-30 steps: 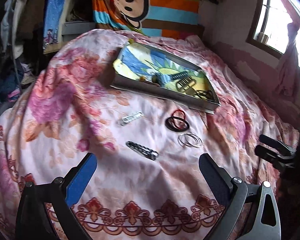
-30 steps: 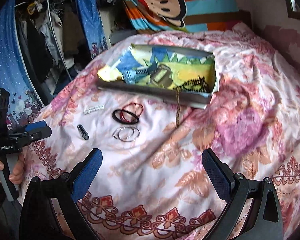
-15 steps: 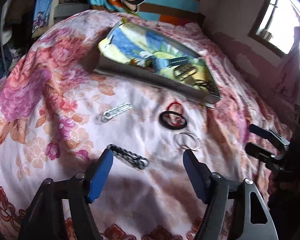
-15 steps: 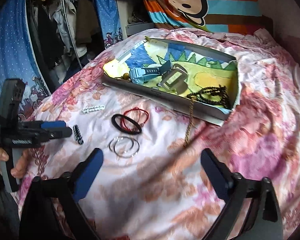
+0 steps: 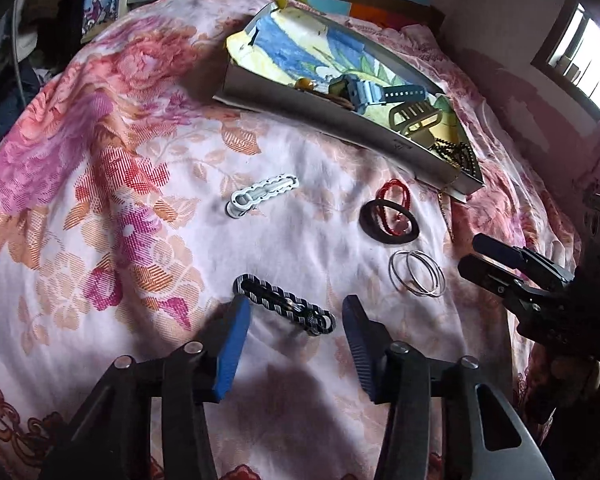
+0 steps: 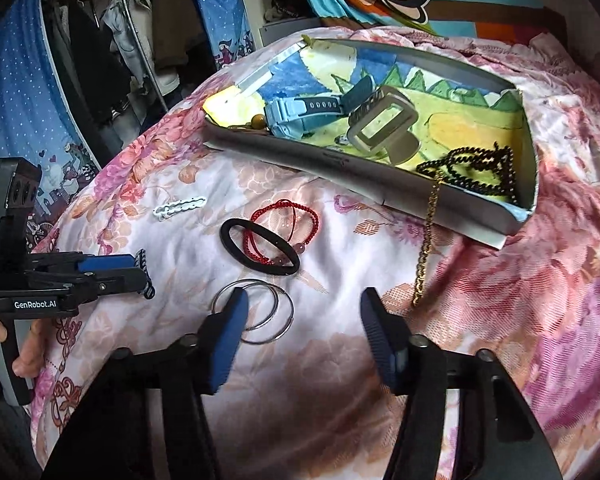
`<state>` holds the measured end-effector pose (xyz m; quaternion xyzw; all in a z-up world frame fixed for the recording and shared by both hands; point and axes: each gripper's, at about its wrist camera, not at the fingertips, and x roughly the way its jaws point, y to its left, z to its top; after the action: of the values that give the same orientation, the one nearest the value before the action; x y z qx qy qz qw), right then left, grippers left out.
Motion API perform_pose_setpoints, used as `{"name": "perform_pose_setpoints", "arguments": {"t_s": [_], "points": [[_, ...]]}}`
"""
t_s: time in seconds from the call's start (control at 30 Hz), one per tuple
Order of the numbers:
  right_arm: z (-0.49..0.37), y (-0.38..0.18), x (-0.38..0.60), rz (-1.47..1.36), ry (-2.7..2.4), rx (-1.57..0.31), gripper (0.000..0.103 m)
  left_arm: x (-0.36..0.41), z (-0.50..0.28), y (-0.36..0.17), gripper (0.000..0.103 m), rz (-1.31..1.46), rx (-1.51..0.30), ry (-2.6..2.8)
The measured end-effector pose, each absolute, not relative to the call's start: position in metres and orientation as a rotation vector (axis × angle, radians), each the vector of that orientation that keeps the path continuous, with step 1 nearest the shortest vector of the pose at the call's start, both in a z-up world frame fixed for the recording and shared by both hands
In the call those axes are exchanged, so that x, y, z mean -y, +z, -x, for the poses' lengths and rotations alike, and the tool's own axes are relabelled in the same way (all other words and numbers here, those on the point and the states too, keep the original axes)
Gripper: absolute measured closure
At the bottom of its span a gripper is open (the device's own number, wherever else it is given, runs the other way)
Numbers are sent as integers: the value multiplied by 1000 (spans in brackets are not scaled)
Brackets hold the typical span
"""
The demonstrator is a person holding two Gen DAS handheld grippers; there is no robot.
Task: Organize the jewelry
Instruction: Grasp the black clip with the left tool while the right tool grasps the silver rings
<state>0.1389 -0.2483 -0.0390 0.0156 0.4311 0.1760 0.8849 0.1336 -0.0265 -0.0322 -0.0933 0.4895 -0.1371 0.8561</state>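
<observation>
Between the closing jaws of the left tool the black-and-white braided bracelet is seen lying on the floral bedspread; one end sits at the tip of the blue left pad, the other stops short of the dark right pad, and no pressing contact can be made out. The right tool is also closing, with only bedspread between its jaws; the tip of its left pad covers the edge of the silver bangles, so contact there cannot be judged.

Just beyond the right tool a black hair band is overlapped by a red cord bracelet. Further ahead of the left tool a white hair clip lies alone. A gold chain hangs over the near wall of the shallow box onto the bedspread; its upper end is lost among dark beads inside. In the box a blue watch and a grey buckle-like band are seen, with small brown beads half hidden by the near wall. At the far left of the right view, the left tool is held by a partly cropped hand.
</observation>
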Motion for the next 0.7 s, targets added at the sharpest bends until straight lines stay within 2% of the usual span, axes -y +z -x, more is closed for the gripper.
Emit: {"name": "perform_pose_setpoints", "arguments": {"t_s": [0.17,0.4,0.5,0.63,0.7], "points": [[-148,-53,240,-31,398,-946,64,26,-139,-37,67,214,-1038,-274],[-148,-62,229,-8,417,-980,64,36,-145,-42,68,178,-1040,-271],[-149,-66,230,-36,418,-997,66,42,-145,-44,79,142,-1038,-270],[-147,-67,230,-61,418,-1015,77,43,-144,-46,92,149,-1044,-292],[-145,-66,232,-80,416,-1024,86,44,-143,-46,93,152,-1044,-299]]}}
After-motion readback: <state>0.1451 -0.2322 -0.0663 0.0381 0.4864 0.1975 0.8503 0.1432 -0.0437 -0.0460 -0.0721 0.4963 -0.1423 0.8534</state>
